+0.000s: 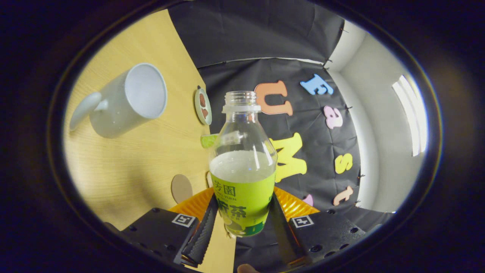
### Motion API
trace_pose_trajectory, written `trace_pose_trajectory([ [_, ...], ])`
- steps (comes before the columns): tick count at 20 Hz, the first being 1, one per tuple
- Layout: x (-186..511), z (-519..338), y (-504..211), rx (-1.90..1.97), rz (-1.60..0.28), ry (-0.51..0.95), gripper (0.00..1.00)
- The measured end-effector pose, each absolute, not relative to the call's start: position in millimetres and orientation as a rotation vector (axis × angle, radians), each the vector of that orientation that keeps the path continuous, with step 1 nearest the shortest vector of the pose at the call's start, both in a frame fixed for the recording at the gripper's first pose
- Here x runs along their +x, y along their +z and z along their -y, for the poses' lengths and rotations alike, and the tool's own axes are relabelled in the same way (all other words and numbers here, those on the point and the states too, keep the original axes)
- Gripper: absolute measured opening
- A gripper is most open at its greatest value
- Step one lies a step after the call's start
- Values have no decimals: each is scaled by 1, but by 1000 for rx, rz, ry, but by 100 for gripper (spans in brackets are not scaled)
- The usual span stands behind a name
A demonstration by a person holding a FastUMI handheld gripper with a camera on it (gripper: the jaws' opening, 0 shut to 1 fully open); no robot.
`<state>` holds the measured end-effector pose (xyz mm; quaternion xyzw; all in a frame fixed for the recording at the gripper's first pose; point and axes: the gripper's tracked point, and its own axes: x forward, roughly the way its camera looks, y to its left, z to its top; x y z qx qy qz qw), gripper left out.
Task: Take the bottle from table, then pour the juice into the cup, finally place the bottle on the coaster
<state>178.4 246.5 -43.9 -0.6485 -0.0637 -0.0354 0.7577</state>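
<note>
My gripper (242, 223) is shut on an uncapped clear bottle (242, 167) with a green label, about half full of pale juice; both fingers (202, 231) press on its lower body. The view is rolled, so the wooden table (132, 163) stands to one side of the bottle. A white mug (127, 99) with its open mouth facing me rests on that table, beyond the fingers and well off to the bottle's side. A small round tan coaster (181, 188) lies on the wood close to the fingers.
A small round dish with brown pieces (203, 106) sits at the table's far edge near the bottle's neck. A green cap-like item (208, 140) lies at that edge too. Black cloth wall hangs behind; a white wall stands further off.
</note>
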Motion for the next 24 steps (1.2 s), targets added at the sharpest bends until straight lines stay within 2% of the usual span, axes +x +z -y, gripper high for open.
trace_pose_trajectory([
  [8, 177, -258, -33, -1562, 223, -96, 77],
  [24, 172, -267, -21, -1745, 277, -111, 77],
])
